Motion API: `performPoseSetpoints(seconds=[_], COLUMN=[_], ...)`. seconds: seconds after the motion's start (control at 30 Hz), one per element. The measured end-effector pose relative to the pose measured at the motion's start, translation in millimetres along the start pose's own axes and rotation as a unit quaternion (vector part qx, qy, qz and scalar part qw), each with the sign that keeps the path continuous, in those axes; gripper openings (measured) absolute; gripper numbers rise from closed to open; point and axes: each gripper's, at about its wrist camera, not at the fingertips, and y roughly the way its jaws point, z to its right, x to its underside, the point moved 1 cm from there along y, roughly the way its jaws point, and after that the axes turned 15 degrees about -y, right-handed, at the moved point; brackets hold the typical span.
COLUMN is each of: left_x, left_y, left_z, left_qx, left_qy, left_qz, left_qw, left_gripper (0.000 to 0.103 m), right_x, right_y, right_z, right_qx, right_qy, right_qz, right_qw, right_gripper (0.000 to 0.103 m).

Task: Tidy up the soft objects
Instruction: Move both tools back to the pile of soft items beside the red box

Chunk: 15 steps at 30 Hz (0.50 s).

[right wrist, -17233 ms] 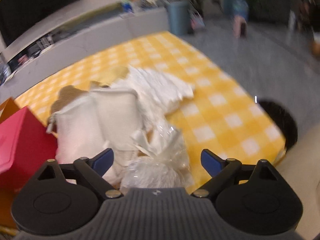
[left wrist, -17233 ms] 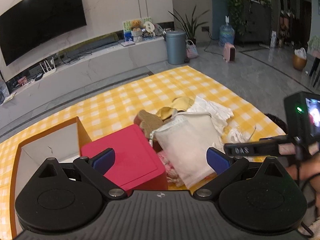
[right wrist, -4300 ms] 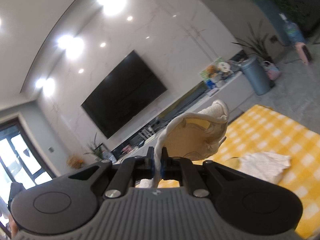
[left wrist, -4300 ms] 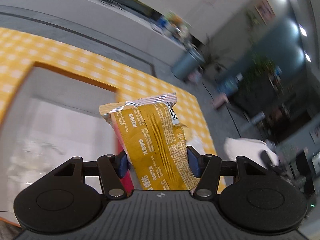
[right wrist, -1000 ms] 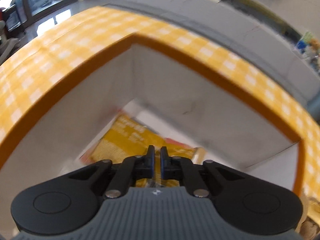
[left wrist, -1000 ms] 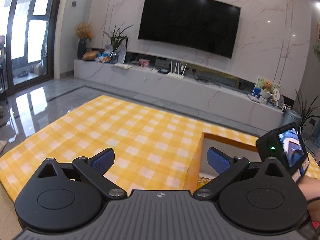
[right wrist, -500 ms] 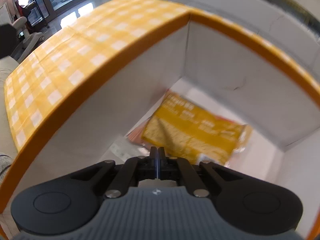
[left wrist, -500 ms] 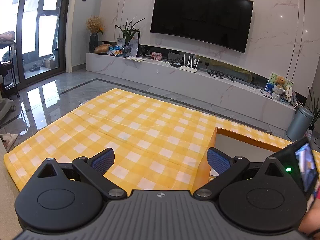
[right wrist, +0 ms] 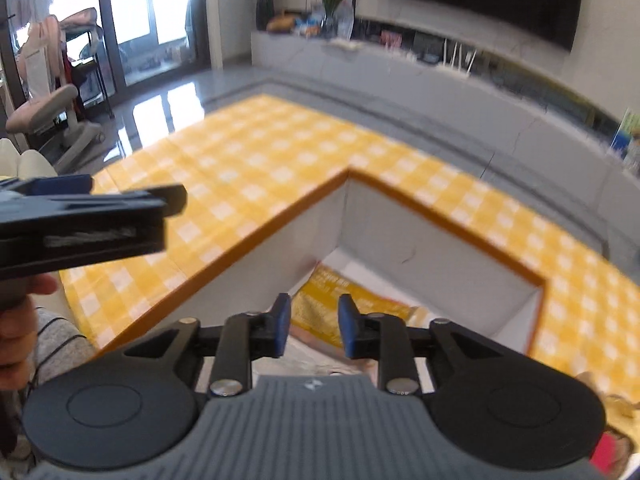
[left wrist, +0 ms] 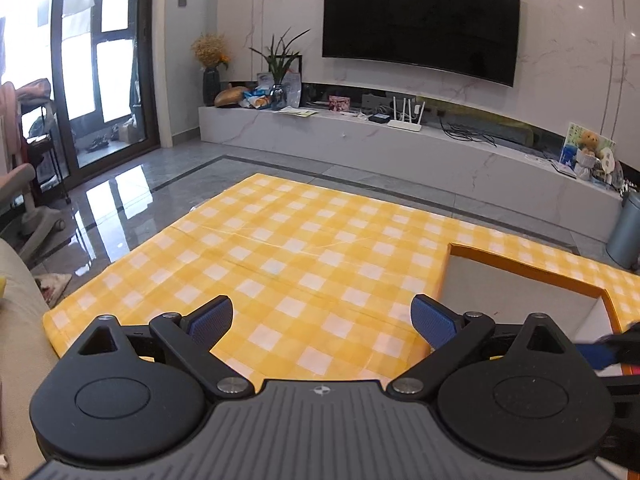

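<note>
Left wrist view
Left gripper: jaws spread wide, nothing between the blue pads; it fills the lower part of the frame, above the cloth.
Checked cloth: yellow and white, across the middle of the frame.
Box: orange rim, pale inner walls, open top, at the right of the frame; its contents are hidden from here.
Right gripper: only a blurred blue and black tip shows at the right edge, near the box; how far open it is cannot be told from here.
Television: dark screen on the marble wall, upper centre.
Ledge: long and pale below the screen, with small items along it.

Right wrist view
Right gripper: jaws partly open with a narrow gap, holding nothing; it sits lower centre, over the open box.
Yellow packet: lies flat on the box floor, seen through and beyond the gap between the pads.
Other things in box: pale, blurred shapes just under the fingers, not identifiable.
Left gripper: seen side-on at the left of the frame, over the checked cloth, beside the box's left wall.
Chair: pinkish, upper left, on the glossy floor.
</note>
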Motion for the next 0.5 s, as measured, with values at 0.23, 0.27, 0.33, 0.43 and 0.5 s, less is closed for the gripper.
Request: performPoseSetpoints(seconds=[0.23,0.27,0.33,0.43,0.5], left_x=[5,7,10,13,13], left_y=[-23,-29,-35,-44,-49], left_z=[24,29,38,50,60], left_qx=[0.004,-0.003,-0.016,-0.023,-0.017], left_qy=[0.091,0.108,0.132,0.148,0.150], left_qz=[0.046,0.062,0.084,0.097,0.099], left_qw=[0.9948,0.9922,0.9875,0.9840,0.9836], left_gripper=[0.103,0.103,0.103,0.103,0.103], right_x=[16,19,28,42,54], right_y=[-50,-59,-76,-99,-117], right_z=[17,21,25,37,47], right_qx=[0.038,0.048,0.070,0.095,0.121], right_qy=[-0.005,-0.007,-0.011,-0.002,0.010], right_qz=[0.034,0.039,0.050,0.061,0.070], right_qw=[0.999,0.998,0.996,0.994,0.990], right_gripper=[0.036,0.038,0.045,0.048,0.050])
